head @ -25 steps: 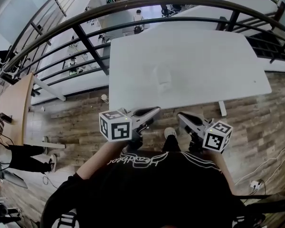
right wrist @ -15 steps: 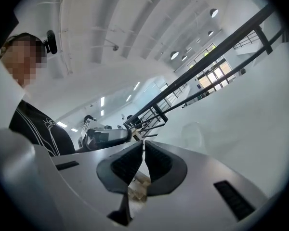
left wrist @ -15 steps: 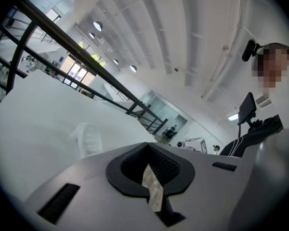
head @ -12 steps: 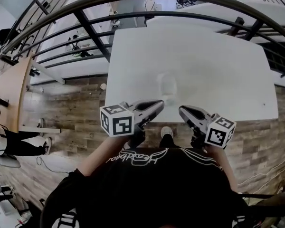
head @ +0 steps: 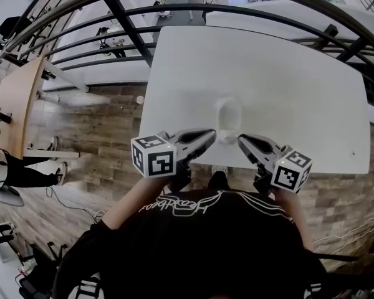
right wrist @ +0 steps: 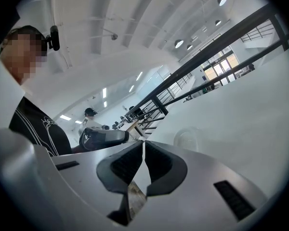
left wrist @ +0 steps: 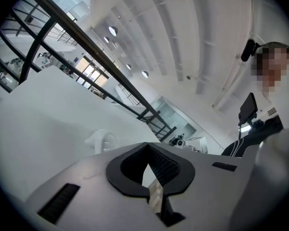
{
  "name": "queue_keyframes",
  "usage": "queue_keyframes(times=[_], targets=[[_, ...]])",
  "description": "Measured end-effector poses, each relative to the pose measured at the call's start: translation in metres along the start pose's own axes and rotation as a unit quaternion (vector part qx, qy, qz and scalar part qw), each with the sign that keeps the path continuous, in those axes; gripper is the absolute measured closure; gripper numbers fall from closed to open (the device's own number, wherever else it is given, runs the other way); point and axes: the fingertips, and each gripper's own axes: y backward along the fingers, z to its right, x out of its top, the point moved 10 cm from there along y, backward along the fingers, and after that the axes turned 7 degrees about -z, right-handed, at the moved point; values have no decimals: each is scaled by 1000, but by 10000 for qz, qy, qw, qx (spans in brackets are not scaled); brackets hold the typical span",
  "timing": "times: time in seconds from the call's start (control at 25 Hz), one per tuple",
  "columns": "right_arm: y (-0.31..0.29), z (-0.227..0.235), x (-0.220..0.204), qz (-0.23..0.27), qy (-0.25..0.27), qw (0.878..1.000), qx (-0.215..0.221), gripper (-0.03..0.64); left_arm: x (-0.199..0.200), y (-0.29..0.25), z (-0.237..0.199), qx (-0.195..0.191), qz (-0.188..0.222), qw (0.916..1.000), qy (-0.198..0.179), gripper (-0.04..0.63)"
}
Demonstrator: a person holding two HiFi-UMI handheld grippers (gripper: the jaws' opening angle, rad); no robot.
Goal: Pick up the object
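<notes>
A clear, glass-like object point(head: 227, 118) rests on the white table point(head: 287, 86) close to its near edge. It is faint against the white top. It also shows in the left gripper view point(left wrist: 100, 141) and in the right gripper view point(right wrist: 189, 138). My left gripper point(head: 210, 135) hovers at the table's near edge, just left of the object, jaws shut and empty. On the other side, my right gripper point(head: 240, 141) sits just right of it, also shut and empty. Both tips point toward each other, with the object slightly beyond them.
A dark metal railing point(head: 131, 27) runs behind and to the left of the table, with a lower floor beyond. A wooden desk point(head: 15, 101) stands at far left. Wood-plank floor point(head: 100, 142) lies left of the table.
The table and clear object have drawn nearer in the head view. Both gripper tips now lie beside the object at the table's edge. The jaws stayed shut.
</notes>
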Motion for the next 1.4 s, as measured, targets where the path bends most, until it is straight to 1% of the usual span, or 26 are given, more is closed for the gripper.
queue_keyframes(times=[0.16,0.36,0.56,0.84,0.92,1.0,1.16,1.4], targets=[[-7,14,3,-30,47,10000,-39,595,0,-3,-15,74,16,9999,123,588],[-10,25,4,-95,242,9989,-381,595,-3,0,-22,117,3,9997,205,588],[-12,42,9,-202,358,9979,-496,594,1,-6,-30,137,0,9995,295,588],[-18,75,16,-607,468,9945,-715,592,7,-22,-41,207,-61,9988,449,588],[-21,84,13,-705,450,9936,-757,581,5,-25,-44,232,-83,9985,483,588],[-28,94,12,-828,400,9929,-760,526,6,-27,-48,260,-93,9983,519,588],[-45,112,12,-1072,238,9907,-805,520,12,-29,-61,312,-56,9976,618,588],[-56,125,5,-1324,24,9890,-667,520,10,-36,-64,371,-36,9967,715,588]])
